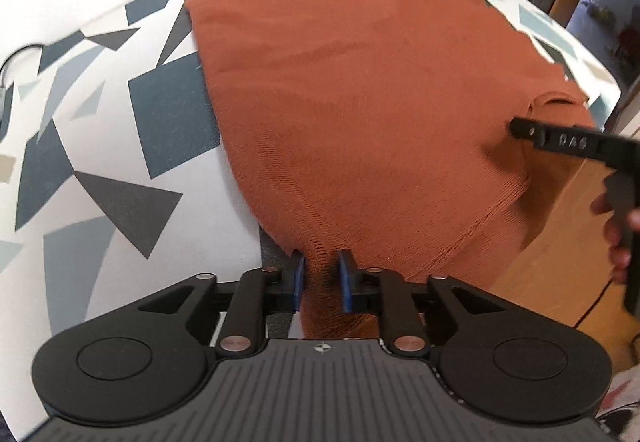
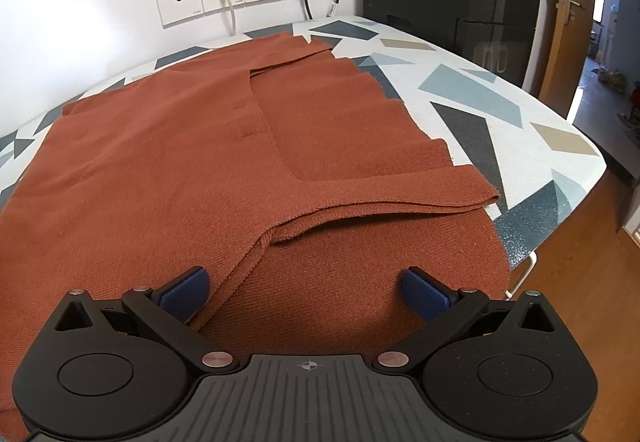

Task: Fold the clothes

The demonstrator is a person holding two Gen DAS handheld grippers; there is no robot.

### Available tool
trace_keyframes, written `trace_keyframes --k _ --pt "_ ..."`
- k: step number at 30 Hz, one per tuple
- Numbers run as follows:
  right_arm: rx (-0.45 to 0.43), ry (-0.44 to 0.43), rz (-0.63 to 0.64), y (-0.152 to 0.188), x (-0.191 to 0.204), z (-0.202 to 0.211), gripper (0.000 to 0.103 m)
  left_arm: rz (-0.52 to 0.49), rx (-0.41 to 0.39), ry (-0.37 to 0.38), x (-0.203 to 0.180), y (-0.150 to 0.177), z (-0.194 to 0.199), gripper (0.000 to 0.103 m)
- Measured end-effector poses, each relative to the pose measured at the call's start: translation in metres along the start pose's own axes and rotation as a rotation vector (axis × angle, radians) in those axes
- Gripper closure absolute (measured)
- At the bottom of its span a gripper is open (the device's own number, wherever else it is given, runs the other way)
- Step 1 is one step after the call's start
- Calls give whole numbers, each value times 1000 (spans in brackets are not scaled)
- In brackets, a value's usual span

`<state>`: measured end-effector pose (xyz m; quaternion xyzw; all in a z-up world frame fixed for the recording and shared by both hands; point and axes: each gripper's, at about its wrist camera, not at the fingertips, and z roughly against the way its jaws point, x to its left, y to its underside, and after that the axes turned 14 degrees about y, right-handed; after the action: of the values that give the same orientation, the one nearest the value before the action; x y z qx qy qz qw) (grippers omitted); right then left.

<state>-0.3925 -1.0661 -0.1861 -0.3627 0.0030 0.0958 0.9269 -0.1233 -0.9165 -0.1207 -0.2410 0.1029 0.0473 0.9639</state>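
One rust-brown knitted garment [image 1: 360,101] lies spread across the patterned worktop [image 1: 100,169]. Bottom centre, the left hand-held gripper [image 1: 322,284] pinches its near hem; the right hand-held gripper [image 2: 306,292] hovers above it, pads wide apart.

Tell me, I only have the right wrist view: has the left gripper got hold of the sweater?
Observer: Yes. The left gripper is shut on the rust sweater, pinching its near hem at the table edge.
Operator: Where is my right gripper from that side?
Observer: One black finger of the right gripper hovers over the sweater's right sleeve area, nothing held.
Operator: Anything left of the sweater?
Observer: Only bare patterned tablecloth and a cable at the far left edge.
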Motion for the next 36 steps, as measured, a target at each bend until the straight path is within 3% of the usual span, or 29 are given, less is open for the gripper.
trace_keyframes --k 1,2,3,4,6,8,9,11,14,18,24,31,36 --pt "-1 0 0 0 0 0 1 7 -2 -6 1 1 -1 67" --pt "-1 0 0 0 0 0 1 24 -8 -19 5 1 -2 48" --pt "-2 0 0 1 0 0 1 42 -13 -29 8 2 -3 37" --pt "-2 0 -1 1 0 1 1 70 -20 -13 13 3 -3 37" --pt "-3 -1 -1 1 0 1 1 120 -40 31 20 5 -3 52" --pt "-5 -2 0 1 0 1 1 143 -54 95 23 4 -1 78" --pt "-7 -3 4 1 0 1 1 152 -55 92 23 2 0 87" --pt "3 -9 12 -1 -1 1 1 173 -70 104 24 0 6 93" --pt "25 -30 8 -3 -9 2 1 207 -125 137 26 -1 20 94" --pt "41 -5 -38 11 -32 8 1 157 -282 193 16 0 44 95" --pt "43 26 -56 46 -59 24 1 215 -331 245 18 -12 45 95" --pt "94 -40 -15 77 -47 26 1 226 -412 234 15 -19 54 95" --pt "100 19 98 93 -27 21 1 227 -426 223 10 -20 54 95"
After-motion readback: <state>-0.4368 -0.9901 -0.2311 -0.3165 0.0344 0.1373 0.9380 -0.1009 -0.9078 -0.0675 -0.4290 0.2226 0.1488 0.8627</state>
